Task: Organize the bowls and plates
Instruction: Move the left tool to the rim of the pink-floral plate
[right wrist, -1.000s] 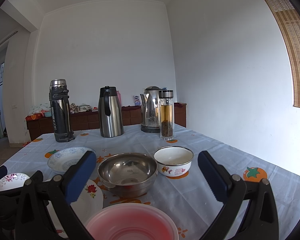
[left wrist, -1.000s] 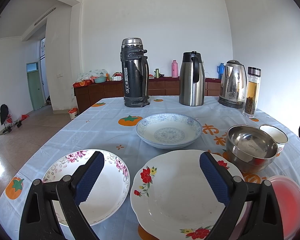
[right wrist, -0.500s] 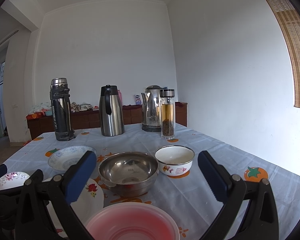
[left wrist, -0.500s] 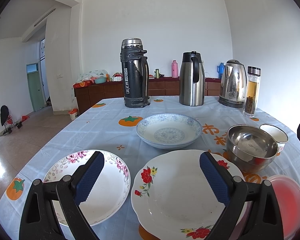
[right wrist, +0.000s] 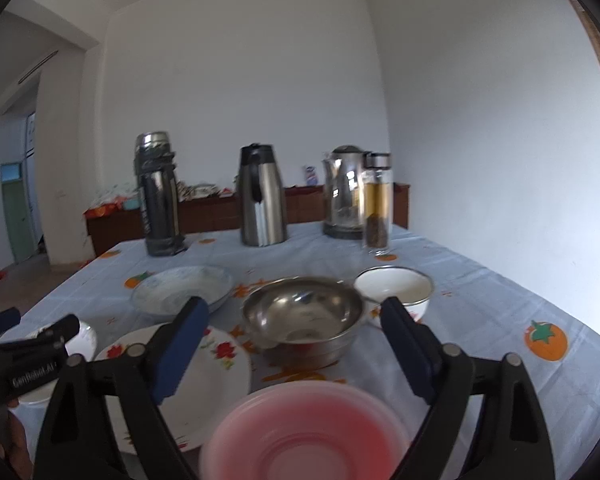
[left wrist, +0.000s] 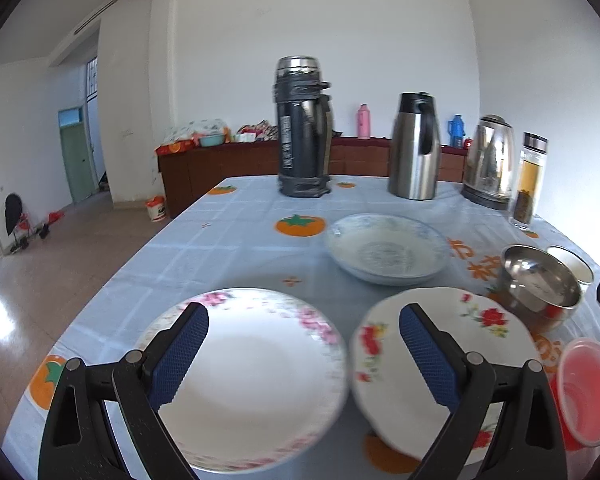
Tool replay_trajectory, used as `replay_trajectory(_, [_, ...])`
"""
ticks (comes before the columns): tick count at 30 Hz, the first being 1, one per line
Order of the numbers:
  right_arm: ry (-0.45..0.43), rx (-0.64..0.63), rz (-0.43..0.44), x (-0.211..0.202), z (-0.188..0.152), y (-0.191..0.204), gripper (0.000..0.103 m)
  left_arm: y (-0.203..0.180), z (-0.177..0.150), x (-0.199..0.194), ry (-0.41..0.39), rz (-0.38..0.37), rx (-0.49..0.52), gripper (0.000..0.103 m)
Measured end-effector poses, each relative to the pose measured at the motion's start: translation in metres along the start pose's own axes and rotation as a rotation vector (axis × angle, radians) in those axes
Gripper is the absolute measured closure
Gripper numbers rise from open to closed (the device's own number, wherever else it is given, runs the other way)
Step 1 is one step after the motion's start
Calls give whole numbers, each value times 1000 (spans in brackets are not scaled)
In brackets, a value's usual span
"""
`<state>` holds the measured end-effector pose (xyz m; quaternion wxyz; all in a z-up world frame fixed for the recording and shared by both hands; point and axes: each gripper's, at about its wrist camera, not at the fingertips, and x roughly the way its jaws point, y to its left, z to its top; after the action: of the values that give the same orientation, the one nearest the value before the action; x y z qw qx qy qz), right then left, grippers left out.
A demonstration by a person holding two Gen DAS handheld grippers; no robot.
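My left gripper (left wrist: 303, 312) stands open just above the pink-flowered plate (left wrist: 252, 376), near the table's front edge. To its right lies the red-flowered plate (left wrist: 480, 328), with the blue-patterned dish (left wrist: 386, 252) behind it. My right gripper (right wrist: 296, 306) is open with its jaws closing, and nothing is pressed between them. It hovers over the pink plastic bowl (right wrist: 304, 432). The steel bowl (right wrist: 304, 320) sits beyond that, framed by the fingers. A white enamel bowl (right wrist: 394, 288) stands to the right of the steel bowl.
A dark thermos (left wrist: 302, 128), a steel jug (left wrist: 414, 148), a kettle (left wrist: 490, 160) and a glass tea bottle (left wrist: 530, 180) line the table's far side. A wooden sideboard (left wrist: 228, 168) stands against the back wall. The floor drops away on the left.
The left gripper has swung left, from over the red-flowered plate to over the pink-flowered one. The right gripper's jaws have narrowed and its view has dipped toward the bowls.
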<state>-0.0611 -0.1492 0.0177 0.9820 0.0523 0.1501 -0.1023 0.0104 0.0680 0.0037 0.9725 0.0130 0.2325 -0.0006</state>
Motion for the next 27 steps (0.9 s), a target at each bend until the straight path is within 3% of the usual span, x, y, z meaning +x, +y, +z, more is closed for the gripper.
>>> replay_trajectory(6, [86,-9,150,8,-5,33,35,50,10,4,-18,104,39,5])
replay_trajectory(11, [214,9,305,23,-12,69,49,88,13,26,43,177,53,5])
replay_trajectory(15, [320,10,415,31,-24,100,62,110,8,40,100,169,34,5])
replay_trajectory(19, [391,22,502,29,-37,124,62,117,2,45,138,135,28,7])
replay_trajectory(21, [436,20,537,29,-42,134,62,112,1,52,163,122,43,17])
replay_trajectory(27, [540,11,581,40,-57,153,64,112,-4,61,215,90,52,23])
